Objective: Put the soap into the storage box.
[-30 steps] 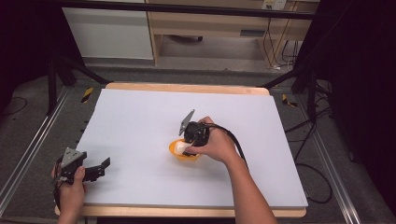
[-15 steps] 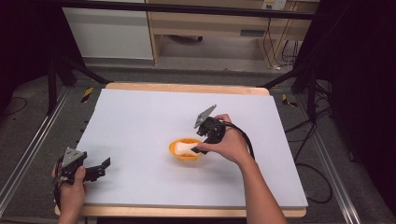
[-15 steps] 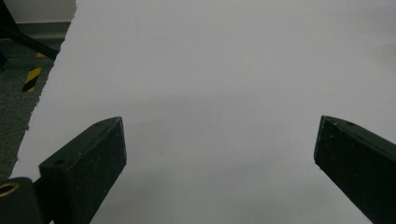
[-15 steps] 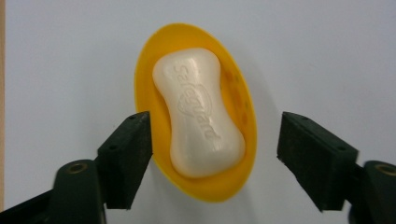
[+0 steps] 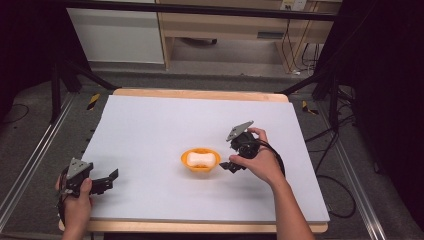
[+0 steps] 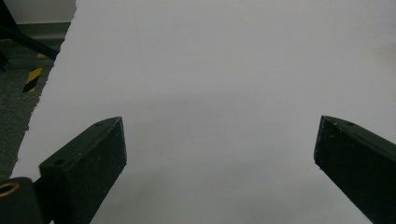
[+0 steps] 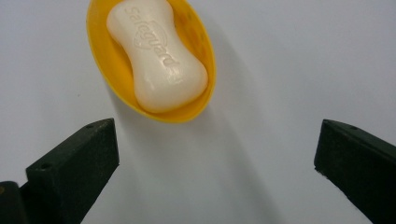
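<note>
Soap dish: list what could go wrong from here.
1. The open right gripper sits just beside the yellow soap dish; a stray sweep could knock the light dish across the table.
2. The soap bar lies loose in the dish; tipping the rim might slide it out.

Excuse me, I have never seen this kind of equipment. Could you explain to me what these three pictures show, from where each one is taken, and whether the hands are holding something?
No robot is here: a person holds one hand-operated tool in each hand. The high view looks down on a white table. The left tool is at the near left corner, and the right tool is beside a yellow dish. A white soap bar lies in that dish. The other two pictures come from cameras riding on the tools, looking along their two black jaws. In the left gripper view the jaws stand wide apart over bare table. In the right gripper view they also stand apart, with the dish and soap just ahead. Both tools are open and hold nothing.
</note>
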`<state>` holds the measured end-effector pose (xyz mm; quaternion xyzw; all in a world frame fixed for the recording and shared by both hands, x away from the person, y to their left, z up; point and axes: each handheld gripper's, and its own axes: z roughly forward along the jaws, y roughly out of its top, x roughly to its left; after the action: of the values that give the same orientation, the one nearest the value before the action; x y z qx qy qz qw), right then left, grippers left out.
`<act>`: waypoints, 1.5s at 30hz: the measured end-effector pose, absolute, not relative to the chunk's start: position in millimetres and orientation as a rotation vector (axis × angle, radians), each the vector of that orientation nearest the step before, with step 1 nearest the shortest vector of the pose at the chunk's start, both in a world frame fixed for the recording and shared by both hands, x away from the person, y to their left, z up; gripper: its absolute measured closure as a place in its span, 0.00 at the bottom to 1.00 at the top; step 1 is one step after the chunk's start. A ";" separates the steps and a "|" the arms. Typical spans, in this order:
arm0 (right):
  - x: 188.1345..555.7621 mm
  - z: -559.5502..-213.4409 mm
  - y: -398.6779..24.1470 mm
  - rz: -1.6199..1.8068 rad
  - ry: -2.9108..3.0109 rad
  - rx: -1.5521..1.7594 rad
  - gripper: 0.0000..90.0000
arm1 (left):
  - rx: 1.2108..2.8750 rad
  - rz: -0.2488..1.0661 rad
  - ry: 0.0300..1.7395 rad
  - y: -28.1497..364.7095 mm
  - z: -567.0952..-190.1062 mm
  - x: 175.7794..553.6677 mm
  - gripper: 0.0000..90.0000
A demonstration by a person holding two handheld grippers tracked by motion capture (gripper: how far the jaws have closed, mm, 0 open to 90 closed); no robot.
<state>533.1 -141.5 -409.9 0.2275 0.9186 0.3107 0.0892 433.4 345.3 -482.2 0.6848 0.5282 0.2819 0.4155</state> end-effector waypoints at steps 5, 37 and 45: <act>526.8 -417.0 -154.5 0.944 2.698 0.714 0.01 | 1.721 0.710 1.327 345.1 -482.2 433.4 0.02; 488.5 -455.3 -253.7 1.085 2.523 0.948 0.00 | 1.719 0.711 1.327 345.0 -482.3 433.3 0.02; 480.2 -459.9 -273.8 1.097 2.472 0.992 0.00 | 1.719 0.712 1.327 345.0 -482.3 433.2 0.02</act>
<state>480.2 -273.8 -459.9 0.3415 0.8509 0.3774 0.1299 433.2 345.0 -482.3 0.6842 0.5282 0.2836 0.4153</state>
